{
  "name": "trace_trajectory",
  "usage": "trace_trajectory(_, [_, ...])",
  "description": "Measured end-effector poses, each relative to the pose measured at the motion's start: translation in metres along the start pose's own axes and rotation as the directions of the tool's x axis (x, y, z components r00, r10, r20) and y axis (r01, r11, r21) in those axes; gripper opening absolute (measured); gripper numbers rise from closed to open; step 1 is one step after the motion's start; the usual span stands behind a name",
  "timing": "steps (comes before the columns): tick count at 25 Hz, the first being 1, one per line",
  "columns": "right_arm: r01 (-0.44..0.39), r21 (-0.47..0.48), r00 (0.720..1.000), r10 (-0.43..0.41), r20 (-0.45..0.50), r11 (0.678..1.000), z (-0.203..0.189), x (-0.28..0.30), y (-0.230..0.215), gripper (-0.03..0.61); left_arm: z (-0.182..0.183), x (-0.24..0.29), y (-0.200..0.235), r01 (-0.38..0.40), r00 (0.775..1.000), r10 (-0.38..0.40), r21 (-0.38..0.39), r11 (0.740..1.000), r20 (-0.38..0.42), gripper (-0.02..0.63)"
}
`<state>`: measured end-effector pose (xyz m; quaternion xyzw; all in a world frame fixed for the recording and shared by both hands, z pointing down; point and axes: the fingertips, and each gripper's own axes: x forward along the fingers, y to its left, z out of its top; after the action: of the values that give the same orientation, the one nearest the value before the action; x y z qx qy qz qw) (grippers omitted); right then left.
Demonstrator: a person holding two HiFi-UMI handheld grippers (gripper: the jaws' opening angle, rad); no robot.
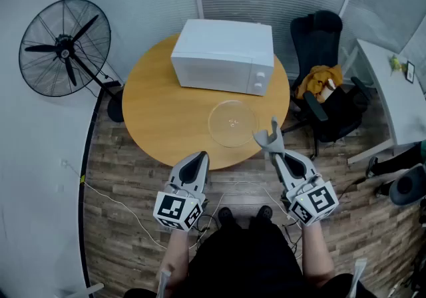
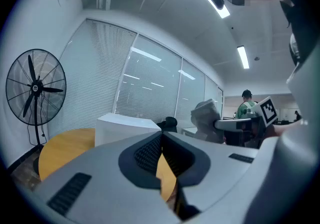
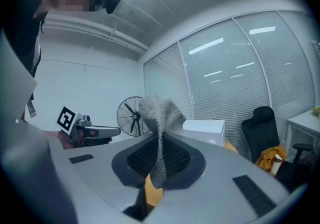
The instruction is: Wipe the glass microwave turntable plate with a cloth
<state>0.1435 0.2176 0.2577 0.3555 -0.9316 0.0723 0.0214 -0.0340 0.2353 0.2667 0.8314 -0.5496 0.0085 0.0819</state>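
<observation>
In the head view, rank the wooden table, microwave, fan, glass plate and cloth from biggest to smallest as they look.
1. wooden table
2. microwave and fan: they look about alike, too close to rank
3. glass plate
4. cloth: smallest, though it is nearer the camera

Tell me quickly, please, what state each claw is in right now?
Left claw: closed, nothing between its jaws.
Right claw: closed on the grey cloth.

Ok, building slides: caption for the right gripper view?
Right gripper shut on a grey cloth, microwave and fan beyond.
</observation>
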Motion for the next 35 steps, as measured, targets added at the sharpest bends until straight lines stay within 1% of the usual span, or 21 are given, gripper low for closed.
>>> trace_trajectory(3, [0.02, -0.006, 1.0, -0.02, -0.002, 1.0, 0.002, -0.002, 0.001, 0.02, 0.001, -0.005, 0.001, 0.011, 1.0, -0.011, -0.01, 1.0, 0.0, -0.006])
trace_trajectory(6, [0.038, -0.057, 0.999, -0.039, -0.017, 0.998, 0.001, -0.002, 0.004, 0.02, -0.001, -0.008, 0.004, 0.011, 1.0, -0.01, -0.016, 1.0, 0.005, -0.006])
trace_trajectory(8, [0.045, -0.071, 0.999, -0.046, -0.024, 0.997, -0.002, -0.005, 0.01, 0.02, -0.006, -0.012, 0.004, 0.016, 1.0, -0.016, -0.026, 1.0, -0.001, -0.006])
trace_trajectory(12, [0.05, -0.031, 0.999, -0.05, -0.004, 0.998, -0.008, -0.01, 0.019, 0.02, -0.014, -0.021, 0.001, 0.032, 0.999, -0.033, -0.03, 0.999, -0.015, -0.006])
trace_trajectory(15, [0.049, 0.036, 0.998, -0.05, 0.025, 0.998, -0.01, -0.015, 0.022, 0.021, -0.022, -0.023, 0.0, 0.039, 0.999, -0.04, -0.031, 0.999, -0.029, -0.006])
trace_trajectory(19, [0.056, 0.071, 0.998, -0.056, 0.007, 0.996, -0.022, -0.019, 0.017, 0.023, -0.036, -0.022, -0.003, 0.037, 0.998, -0.04, -0.066, 0.997, -0.051, -0.006])
trace_trajectory(23, [0.067, 0.104, 0.998, -0.065, -0.028, 0.992, -0.04, -0.02, -0.001, 0.025, -0.051, -0.011, -0.009, 0.034, 0.995, -0.04, -0.077, 0.996, -0.089, -0.006])
trace_trajectory(27, [0.048, 0.127, 0.998, -0.043, -0.043, 0.991, -0.054, -0.004, -0.025, 0.025, -0.056, 0.01, -0.007, 0.007, 0.994, -0.015, -0.076, 0.997, -0.108, -0.006])
trace_trajectory(31, [0.013, 0.121, 1.0, -0.009, -0.028, 0.993, -0.045, 0.024, -0.056, 0.026, -0.053, 0.041, -0.001, -0.038, 0.993, 0.027, -0.098, 0.994, -0.114, -0.006])
trace_trajectory(35, [-0.026, 0.118, 1.0, 0.028, -0.012, 0.993, -0.035, 0.055, -0.094, 0.026, -0.049, 0.082, 0.005, -0.069, 0.989, 0.059, -0.074, 0.995, -0.138, -0.006])
